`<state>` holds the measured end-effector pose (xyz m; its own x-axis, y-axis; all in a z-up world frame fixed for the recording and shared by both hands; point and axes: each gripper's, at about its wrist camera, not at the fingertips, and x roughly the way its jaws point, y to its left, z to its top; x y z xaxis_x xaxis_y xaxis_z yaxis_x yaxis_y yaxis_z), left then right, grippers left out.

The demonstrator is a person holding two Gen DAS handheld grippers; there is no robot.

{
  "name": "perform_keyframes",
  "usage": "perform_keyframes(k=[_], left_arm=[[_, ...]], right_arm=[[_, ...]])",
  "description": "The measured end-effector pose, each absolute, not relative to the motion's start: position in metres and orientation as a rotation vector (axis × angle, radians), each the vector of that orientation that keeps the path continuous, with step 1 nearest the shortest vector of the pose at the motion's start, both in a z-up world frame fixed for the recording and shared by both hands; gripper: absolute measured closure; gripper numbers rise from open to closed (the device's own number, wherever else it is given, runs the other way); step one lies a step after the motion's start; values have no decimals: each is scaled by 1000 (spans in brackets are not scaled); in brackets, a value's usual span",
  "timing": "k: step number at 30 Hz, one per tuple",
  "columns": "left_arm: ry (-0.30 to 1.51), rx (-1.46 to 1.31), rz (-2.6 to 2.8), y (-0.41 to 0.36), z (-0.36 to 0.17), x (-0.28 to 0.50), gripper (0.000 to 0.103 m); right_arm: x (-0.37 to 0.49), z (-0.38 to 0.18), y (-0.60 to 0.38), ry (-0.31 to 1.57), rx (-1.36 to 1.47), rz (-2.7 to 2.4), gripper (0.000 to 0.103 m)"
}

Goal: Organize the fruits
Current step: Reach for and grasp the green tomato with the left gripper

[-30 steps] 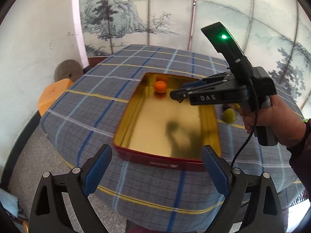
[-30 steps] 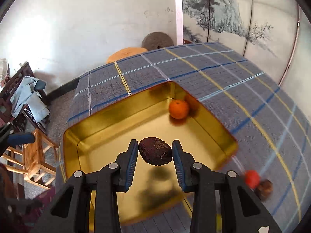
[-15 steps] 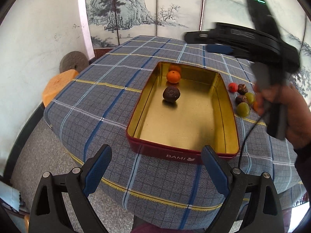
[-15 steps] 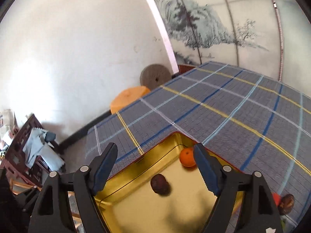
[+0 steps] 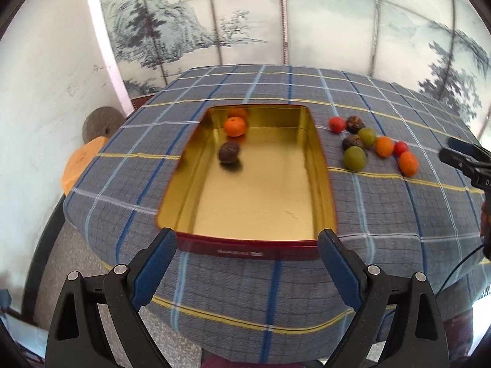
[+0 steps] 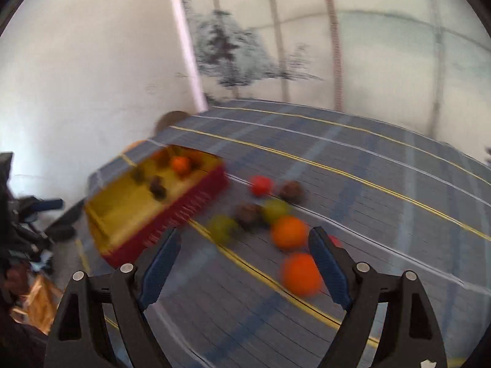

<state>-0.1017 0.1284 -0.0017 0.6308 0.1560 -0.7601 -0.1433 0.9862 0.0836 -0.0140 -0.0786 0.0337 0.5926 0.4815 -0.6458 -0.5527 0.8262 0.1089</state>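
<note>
Gold-lined red tin [image 5: 322, 165] on plaid tablecloth [image 5: 383, 202] holds an orange [image 5: 234, 126] and a dark fruit [image 5: 229, 152]; loose fruits [image 5: 355, 158] lie just right of it. Painted screen [image 5: 245, 24] behind. Tin's label blurred. Left gripper [image 5: 247, 263] empty, jaws wide; right gripper [image 6: 245, 263] just opening, gripping nothing.

Bright daylight, fisheye-bent edges, heavy motion blur, right view.
</note>
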Motion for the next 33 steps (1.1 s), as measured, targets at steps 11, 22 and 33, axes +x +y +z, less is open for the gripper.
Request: perform_keyframes(k=[11,22,33], left_arm=[[855,169,-90,62,10,-54,10],[937,340,-279,8,-14,39,34],[1105,379,-233,6,-62,87,43]], right_arm=[[-8,-13,-204,804,-121,264,8],[-12,-19,-222,802,5,349,6],[-16,-12,-223,764,46,409,4]])
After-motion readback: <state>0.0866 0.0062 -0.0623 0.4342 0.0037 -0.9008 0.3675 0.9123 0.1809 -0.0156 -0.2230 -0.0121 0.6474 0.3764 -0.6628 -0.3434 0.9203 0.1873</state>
